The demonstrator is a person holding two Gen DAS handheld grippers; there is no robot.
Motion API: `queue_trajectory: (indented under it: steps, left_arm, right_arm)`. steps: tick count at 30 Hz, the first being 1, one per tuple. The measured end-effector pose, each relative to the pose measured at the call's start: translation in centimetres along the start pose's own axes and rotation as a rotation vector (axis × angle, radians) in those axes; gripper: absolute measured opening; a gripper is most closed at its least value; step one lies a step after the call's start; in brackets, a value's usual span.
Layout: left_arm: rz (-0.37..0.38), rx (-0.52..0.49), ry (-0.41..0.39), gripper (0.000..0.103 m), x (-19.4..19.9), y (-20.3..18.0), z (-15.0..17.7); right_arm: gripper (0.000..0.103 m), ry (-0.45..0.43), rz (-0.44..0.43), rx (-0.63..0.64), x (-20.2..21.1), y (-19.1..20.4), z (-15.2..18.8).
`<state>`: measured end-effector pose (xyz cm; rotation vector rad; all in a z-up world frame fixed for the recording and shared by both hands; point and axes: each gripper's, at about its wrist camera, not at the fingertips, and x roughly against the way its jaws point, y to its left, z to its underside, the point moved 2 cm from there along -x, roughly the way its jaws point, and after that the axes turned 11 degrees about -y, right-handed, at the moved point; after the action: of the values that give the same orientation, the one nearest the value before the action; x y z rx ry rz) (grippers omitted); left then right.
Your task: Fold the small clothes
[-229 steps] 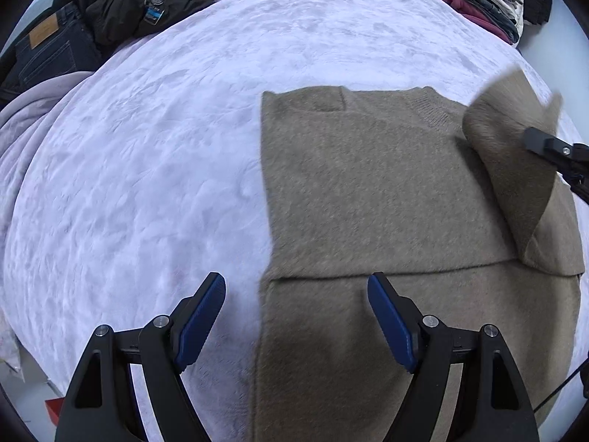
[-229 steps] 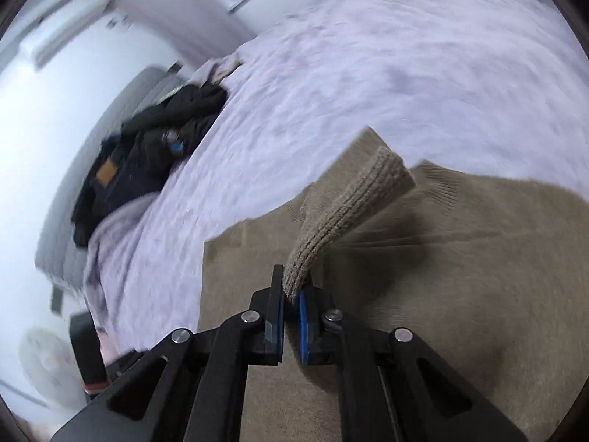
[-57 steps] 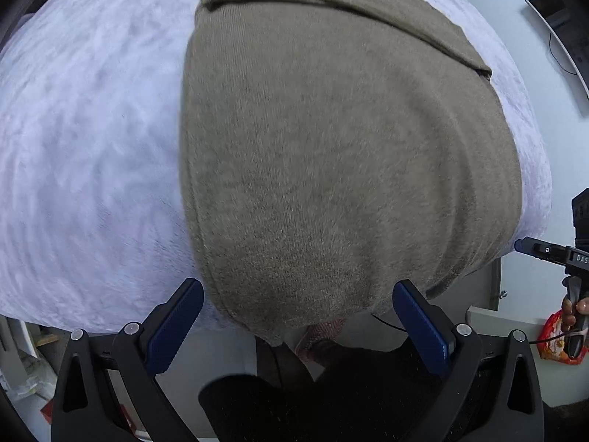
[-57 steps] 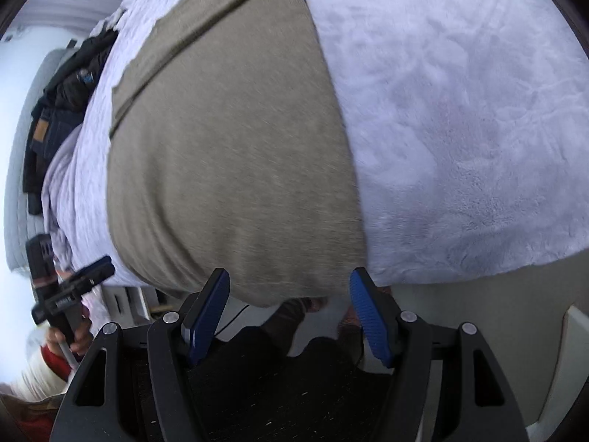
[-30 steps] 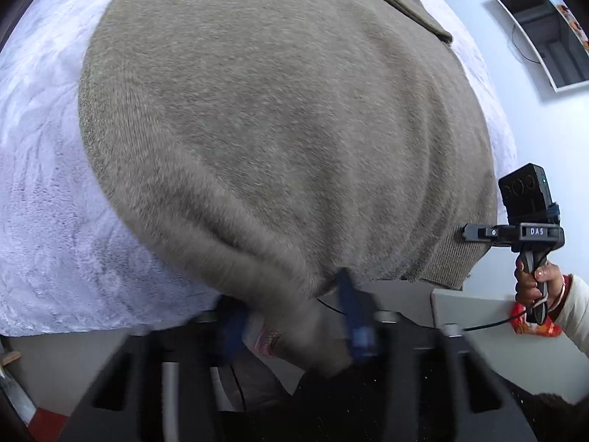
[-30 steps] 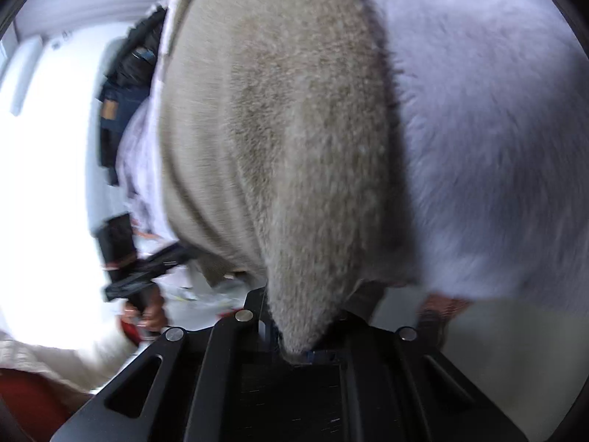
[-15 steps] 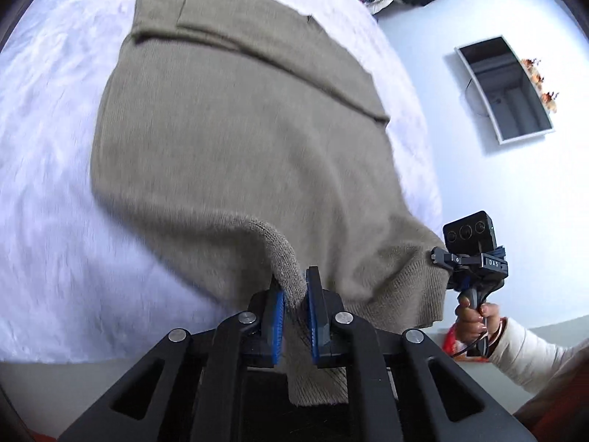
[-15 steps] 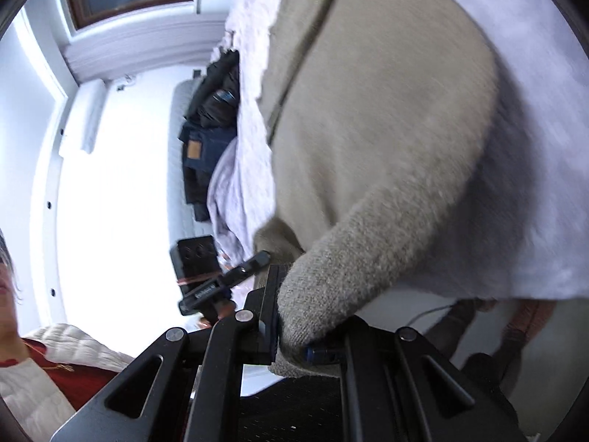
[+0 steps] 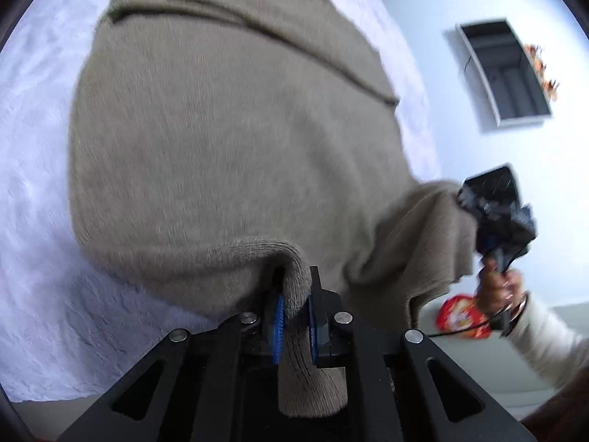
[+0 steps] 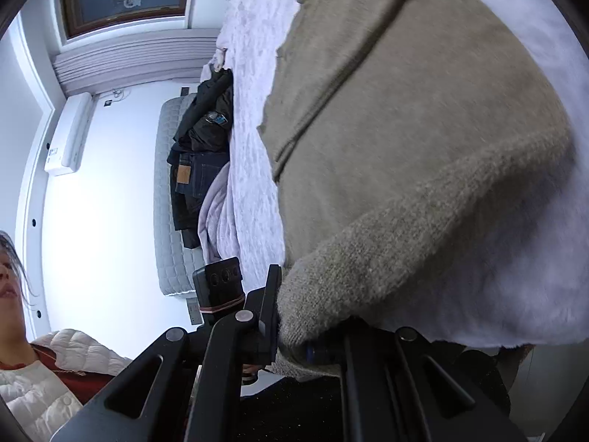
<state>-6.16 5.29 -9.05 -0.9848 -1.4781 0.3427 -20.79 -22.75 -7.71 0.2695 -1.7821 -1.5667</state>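
The left hand-held gripper (image 9: 294, 316) is pinching the ribbed hem of the sweater (image 9: 228, 129), its pads clamped on the knit. Ahead of it the sweater is lying across the bed (image 9: 33, 191). The right hand-held gripper (image 10: 294, 346) is gripping the hem's other corner the same way. To fold well, both should be travelling level and together, keeping the hem taut, landing it square on the collar edge.

No lettering is legible anywhere; the jeans (image 10: 191, 180) patch is too small.
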Motion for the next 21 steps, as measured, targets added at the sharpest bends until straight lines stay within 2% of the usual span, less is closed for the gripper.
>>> queue_trajectory:
  steps: [4,8,12,16,18,21]
  left_arm:
    - [0.034,0.053,-0.131,0.011,3.7,0.3,-4.2]
    - [0.011,0.049,-0.265,0.011,6.3,0.2,-9.4]
    - [-0.057,0.044,-0.368,0.011,6.3,-0.1,-14.8]
    - [-0.147,0.042,-0.427,0.011,3.8,1.8,-20.7]
    - [-0.197,0.062,-0.416,0.011,1.5,3.5,-22.9]
    - [-0.29,0.092,-0.387,0.011,-1.5,6.2,-24.7]
  right_arm:
    - [0.011,-0.047,-0.072,0.018,-0.2,2.1,-2.6]
    - [0.011,-0.112,-0.167,0.038,-0.5,4.3,-7.6]
    - [0.011,-0.163,-0.213,0.031,-0.9,5.3,-13.9]
    - [0.011,-0.195,-0.186,-0.005,-2.2,4.0,-20.8]
    - [0.011,-0.183,-0.122,-0.024,-3.5,2.3,-23.8]
    - [0.011,-0.15,-0.003,-0.074,-5.7,-1.7,-26.5]
